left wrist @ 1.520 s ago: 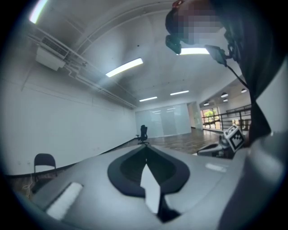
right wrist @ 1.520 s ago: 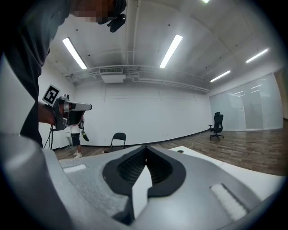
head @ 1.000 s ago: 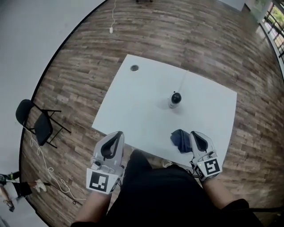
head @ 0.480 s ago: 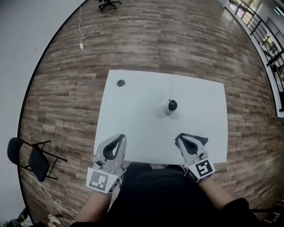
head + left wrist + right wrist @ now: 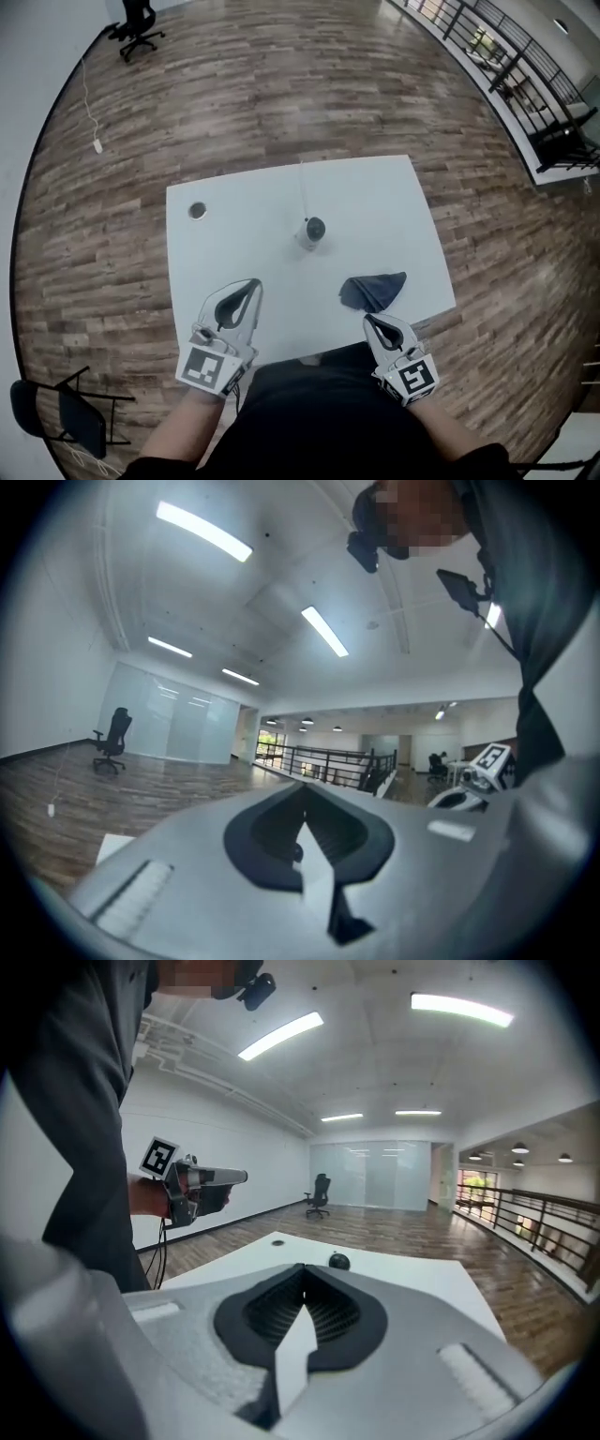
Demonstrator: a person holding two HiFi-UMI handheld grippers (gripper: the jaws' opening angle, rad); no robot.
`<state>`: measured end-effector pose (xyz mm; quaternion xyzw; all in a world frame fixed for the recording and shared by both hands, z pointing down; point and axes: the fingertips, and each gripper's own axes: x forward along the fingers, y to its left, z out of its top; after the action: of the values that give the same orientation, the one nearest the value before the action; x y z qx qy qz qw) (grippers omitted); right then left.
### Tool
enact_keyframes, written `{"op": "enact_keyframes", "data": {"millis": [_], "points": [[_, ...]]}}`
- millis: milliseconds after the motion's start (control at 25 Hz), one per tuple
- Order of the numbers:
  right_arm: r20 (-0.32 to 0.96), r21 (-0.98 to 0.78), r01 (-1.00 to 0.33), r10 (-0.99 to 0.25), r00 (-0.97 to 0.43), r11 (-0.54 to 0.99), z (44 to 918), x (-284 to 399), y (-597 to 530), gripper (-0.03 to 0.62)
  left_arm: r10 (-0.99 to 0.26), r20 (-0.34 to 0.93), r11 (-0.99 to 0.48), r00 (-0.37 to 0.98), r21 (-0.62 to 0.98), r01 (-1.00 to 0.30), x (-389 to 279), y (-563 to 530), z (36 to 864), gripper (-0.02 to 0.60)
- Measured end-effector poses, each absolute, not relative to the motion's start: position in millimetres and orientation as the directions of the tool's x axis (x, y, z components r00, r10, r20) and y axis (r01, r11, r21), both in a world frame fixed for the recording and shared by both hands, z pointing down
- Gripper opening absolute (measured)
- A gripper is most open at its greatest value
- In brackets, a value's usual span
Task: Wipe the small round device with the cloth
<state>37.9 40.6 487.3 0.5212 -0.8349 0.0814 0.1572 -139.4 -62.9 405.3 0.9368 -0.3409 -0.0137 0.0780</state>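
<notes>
Most of the head view is showing plank floor [image 5: 281, 84], with a railing [image 5: 506, 56] running along its top right edge. One office chair [image 5: 136, 19] is standing far off at top left, and a folding chair [image 5: 66, 417] is sitting at bottom left, well clear of everything.

The white table [image 5: 234, 253] is sitting mid-frame, and you're standing at its near edge.

You're holding the left gripper [image 5: 251, 284] over the near left part of the table. Its jaws are closed against each other, with nothing between them. You're holding the right gripper [image 5: 368, 320] at the near right edge. Its jaws are also pressing together, and nothing is clamped in them.

The cloth [image 5: 373, 291] is lying bunched on the table near the front right. It's dark blue and just ahead of the right gripper's tips. I can't tell whether they're touching it, and neither gripper is holding it.

The small round device [image 5: 313, 232] is standing upright near the table centre, apart from the cloth and both grippers. Its thin cable [image 5: 302, 187] is running straight to the far edge.

A round grommet hole [image 5: 197, 210] is showing near the far left corner.
</notes>
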Motion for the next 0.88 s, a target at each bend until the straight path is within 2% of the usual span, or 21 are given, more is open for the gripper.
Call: {"op": "enact_keyframes", "data": {"millis": [240,440,520,680,880], "points": [[0.414,-0.033,-0.966,-0.876,-0.247,0.257,504.3,98.7,60.8,0.002,-0.585,0.017,-0.801,0.811,0.144,-0.581,-106.4,-66.1,395.8,0.003],[0.433,-0.152,-0.964,-0.861,-0.265,0.219,532.9,124.0,37.3,0.002,-0.620,0.093,-0.768,0.779,0.126,-0.627,-97.8,-61.3,418.4,0.003],[0.445,-0.169,-0.957,-0.848,-0.286,0.234,545.8,126.1,25.9,0.002,-0.621,0.106,-0.763,0.777,0.146,-0.629,-94.9,-53.7,420.1,0.003],[0.487,-0.093,-0.945,-0.814,-0.318,0.313,574.8,127.4,8.6,0.002,-0.644,0.135,-0.741,0.753,0.134,-0.658,-102.3,-45.4,417.4,0.003],[0.602,-0.019,-0.887,-0.703,-0.378,0.461,628.8,134.7,-0.1,0.003,-0.682,0.169,-0.707,0.711,0.098,-0.701,-120.1,-43.8,415.8,0.003]]}}
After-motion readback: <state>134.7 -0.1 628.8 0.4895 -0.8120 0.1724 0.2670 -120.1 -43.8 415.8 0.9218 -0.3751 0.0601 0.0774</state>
